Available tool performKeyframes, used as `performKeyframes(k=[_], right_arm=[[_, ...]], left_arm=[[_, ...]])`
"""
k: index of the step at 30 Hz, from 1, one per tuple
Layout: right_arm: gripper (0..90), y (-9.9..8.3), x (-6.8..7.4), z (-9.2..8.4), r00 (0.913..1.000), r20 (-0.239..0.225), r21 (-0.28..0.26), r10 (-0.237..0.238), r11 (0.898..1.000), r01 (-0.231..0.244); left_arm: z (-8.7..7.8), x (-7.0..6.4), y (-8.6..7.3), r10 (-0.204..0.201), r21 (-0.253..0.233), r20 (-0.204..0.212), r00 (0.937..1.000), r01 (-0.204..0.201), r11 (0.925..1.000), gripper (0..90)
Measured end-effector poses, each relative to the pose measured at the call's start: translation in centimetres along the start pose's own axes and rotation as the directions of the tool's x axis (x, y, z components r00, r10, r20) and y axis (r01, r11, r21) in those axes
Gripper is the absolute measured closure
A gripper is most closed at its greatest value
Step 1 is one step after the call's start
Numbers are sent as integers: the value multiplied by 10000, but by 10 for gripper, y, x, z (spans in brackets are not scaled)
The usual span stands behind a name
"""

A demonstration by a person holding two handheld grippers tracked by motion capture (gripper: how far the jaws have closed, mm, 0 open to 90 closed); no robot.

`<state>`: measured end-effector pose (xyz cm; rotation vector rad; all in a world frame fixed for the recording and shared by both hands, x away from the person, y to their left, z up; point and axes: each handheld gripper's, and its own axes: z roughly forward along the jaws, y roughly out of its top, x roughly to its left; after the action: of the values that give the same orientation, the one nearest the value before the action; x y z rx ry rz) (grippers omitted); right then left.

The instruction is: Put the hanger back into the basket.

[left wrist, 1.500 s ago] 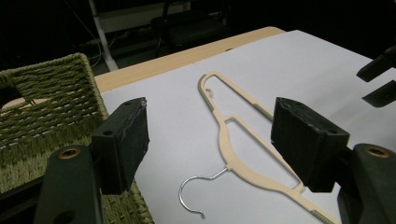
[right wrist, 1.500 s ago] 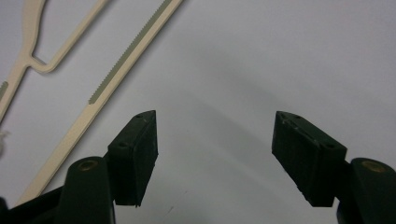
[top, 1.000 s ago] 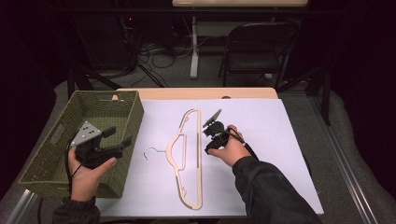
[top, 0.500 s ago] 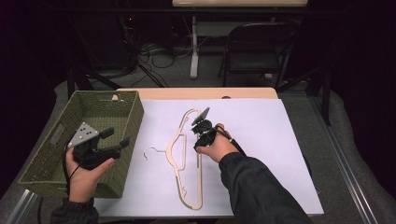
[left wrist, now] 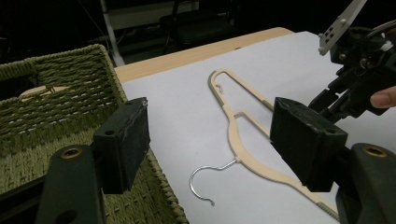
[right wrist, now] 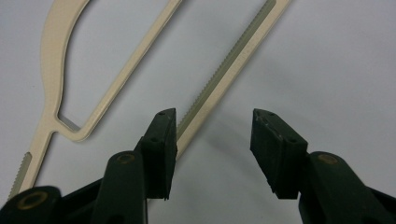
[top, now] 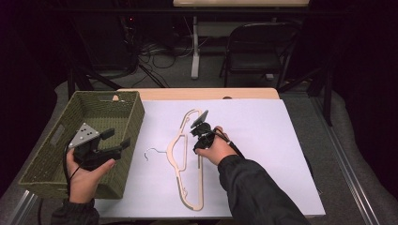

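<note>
The right gripper (top: 197, 137) stands with its jaws partly apart and has just been closing them; in the right gripper view (right wrist: 212, 154) the gap holds nothing but white sheet, and the toothed bar of the cream hanger (right wrist: 219, 70) runs just under and outside one jaw, whether touching it I cannot tell. The right hand (top: 217, 149) wraps the gripper body from behind, its dark sleeve coming in from the bottom edge, and tips the jaws down toward the table over the hanger's (top: 187, 159) bar, near the middle of its length. The hanger lies flat on the white sheet (top: 263, 154), its wire hook (top: 154, 152) pointing away from this gripper toward the green woven basket (top: 49, 154). Beyond the gripper, on the far side from the basket, the sheet is bare up to its edge, and the wooden table edge (top: 197, 93) shows past the sheet's far end. The left gripper (top: 112, 143) has its jaws wide apart with nothing between them; the left gripper view (left wrist: 219, 149) looks through the gap at hook and sheet. The left hand (top: 87, 173) holds it level above the basket's near corner, well apart from the right gripper
</note>
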<state>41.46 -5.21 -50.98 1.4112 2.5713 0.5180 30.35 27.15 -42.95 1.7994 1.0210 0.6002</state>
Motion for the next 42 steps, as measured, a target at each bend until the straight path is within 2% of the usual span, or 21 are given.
performKeyframes(k=[2, 3, 5, 6, 7, 9, 10, 11, 12, 13, 14, 15, 16, 17, 20, 23, 26, 32, 35, 36, 42], right_arm=[[502, 5, -1, -3, 9994, 301, 1519, -178, 9883, 130], [492, -2, 2, 14, 9988, -135, -723, 460, 9963, -469], [488, 0, 0, 14, 9996, -156, -464, 248, 9986, -255], [476, 5, 2, 8, 9995, 28, 871, 301, 9957, -302], [474, 2, 2, 17, 9996, -168, -206, 228, 9995, -232], [471, 2, 3, 18, 9997, -161, -84, 175, 9998, -177], [462, 8, 5, 10, 9998, 148, 1728, -116, 9849, 89], [460, 1, 7, 25, 9993, -242, -336, 271, 9990, -279], [459, 10, 6, 10, 9993, 214, 2170, -316, 9758, 262], [459, 19, 6, 1, 9953, 403, 3985, -879, 9149, 647], [462, 11, 10, 10, 9993, 340, 2713, -163, 9625, 64], [471, 5, 9, 21, 9997, 146, 1373, -218, 9903, 196], [471, 5, 9, 21, 9997, 146, 1373, -218, 9903, 196], [486, 2, 11, 28, 10000, 27, 666, -96, 9977, 94], [516, 5, 13, 24, 9990, 308, 1515, -315, 9881, 265], [591, 2, 11, 27, 9998, 183, 800, -79, 9968, 64], [641, 5, 8, 21, 9994, 351, 1734, 16, 9848, -77], [730, 1, -3, 24, 9975, 215, 1475, 677, 9866, -702], [795, 3, -12, 17, 9967, 474, 2544, 660, 9641, -759], [796, 0, -13, 20, 9973, 253, 2090, 684, 9753, -722], [797, -1, -16, 17, 9976, 306, 2366, 623, 9692, -678]], left_arm=[[0, 0, 0, 11, -5, 17, 10000, -11, 10000, 287], [1, 0, 0, 9, 2, 7, 10000, -9, 10000, 287], [1, 0, 0, 4, 6, 9, 10000, -4, 10000, 287], [2, 0, -1, -19, 24, 6, 10000, 19, 10000, 287], [2, 0, -1, -20, 27, 10, 10000, 20, 10000, 288], [2, 0, -1, -22, 17, 24, 10000, 22, 10000, 287], [2, 1, -1, -24, 28, 48, 10000, 24, 10000, 287], [2, 1, -1, -31, 9, 46, 10000, 31, 10000, 287], [2, 1, -1, -44, -21, 41, 10000, 44, 10000, 287], [1, 1, -1, -52, -34, 36, 10000, 52, 10000, 287], [1, 1, -1, -55, -36, 31, 10000, 55, 10000, 287], [1, 1, -1, -55, -36, 31, 10000, 55, 10000, 287], [1, 1, -1, -64, -37, 38, 10000, 64, 10000, 287], [1, 1, -1, -68, -33, 54, 10000, 68, 10000, 287], [2, 1, -1, -58, -2, 83, 9999, 58, 10000, 287], [2, 0, -1, -58, 18, 88, 9999, 58, 10000, 287], [2, 0, -1, -60, 22, 81, 9999, 60, 10000, 288], [2, 1, -1, -76, 8, 66, 9999, 76, 10000, 288], [2, 1, -2, -75, 9, 64, 10000, 75, 10000, 288], [2, 1, -2, -78, 8, 54, 10000, 78, 10000, 288], [3, 0, -2, -76, 43, 71, 9999, 76, 10000, 288]])
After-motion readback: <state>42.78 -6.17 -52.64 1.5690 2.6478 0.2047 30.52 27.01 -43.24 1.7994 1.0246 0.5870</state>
